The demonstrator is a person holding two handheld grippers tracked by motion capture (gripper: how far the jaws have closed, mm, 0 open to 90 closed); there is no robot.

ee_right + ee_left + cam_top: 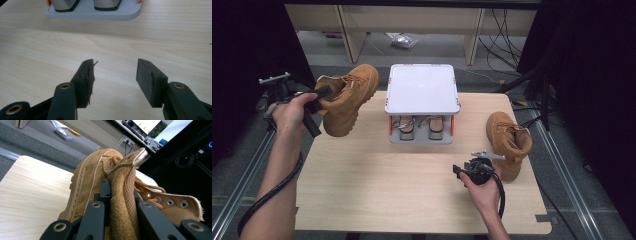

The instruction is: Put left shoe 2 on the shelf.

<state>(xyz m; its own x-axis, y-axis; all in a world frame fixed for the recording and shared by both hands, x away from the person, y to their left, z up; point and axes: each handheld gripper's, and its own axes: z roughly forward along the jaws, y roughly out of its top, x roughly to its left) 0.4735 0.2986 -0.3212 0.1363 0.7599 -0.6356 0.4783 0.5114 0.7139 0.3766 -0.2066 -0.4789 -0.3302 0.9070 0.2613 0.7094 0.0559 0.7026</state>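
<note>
Grey rack stands mid-back of counter. Broad bare wood in front of rack, open to passage. Right of rack: boot standing on counter, blocking that side. Left of rack: second boot held aloft over counter edge, with bare wood beneath it.

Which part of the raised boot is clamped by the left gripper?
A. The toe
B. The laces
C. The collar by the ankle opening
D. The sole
C: the left gripper is shut on the collar of the raised boot; its fingers pinch the suede and mesh edge, with the boot off the table.
</note>
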